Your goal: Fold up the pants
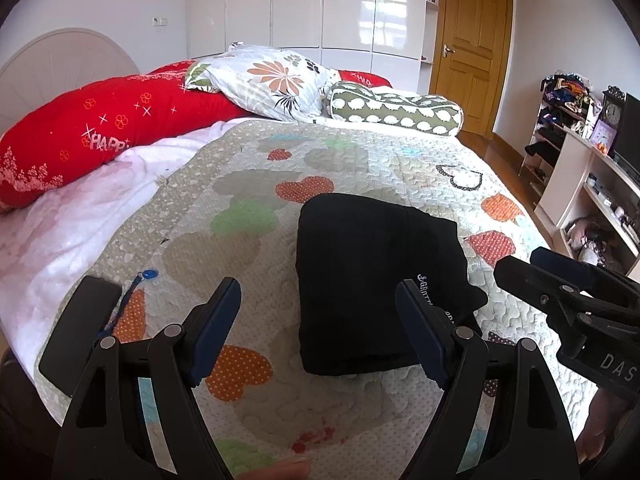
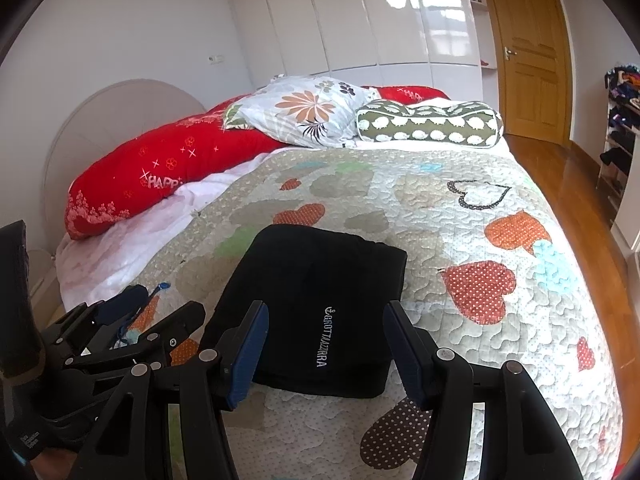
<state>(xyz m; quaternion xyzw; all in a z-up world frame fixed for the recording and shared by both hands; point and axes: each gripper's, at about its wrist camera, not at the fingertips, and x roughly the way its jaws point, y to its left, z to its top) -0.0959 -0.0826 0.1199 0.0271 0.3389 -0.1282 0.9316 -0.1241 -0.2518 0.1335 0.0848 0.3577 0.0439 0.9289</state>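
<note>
Black pants (image 1: pixel 372 280) lie folded into a compact rectangle on the heart-patterned quilt (image 1: pixel 248 184), with white lettering near their front right corner. They also show in the right wrist view (image 2: pixel 316 300). My left gripper (image 1: pixel 318 320) is open and empty, just in front of the pants' left part. My right gripper (image 2: pixel 326 346) is open and empty, hovering at the pants' near edge. The right gripper also shows at the right of the left wrist view (image 1: pixel 560 292), and the left gripper at the left of the right wrist view (image 2: pixel 132 324).
A black phone (image 1: pixel 80 328) and a blue-tagged lanyard (image 1: pixel 150 274) lie on the quilt at the front left. A red duvet (image 1: pixel 100 128), a floral pillow (image 1: pixel 264 80) and a green bolster (image 1: pixel 396 110) lie at the bed's head. Shelves (image 1: pixel 592 184) stand at right.
</note>
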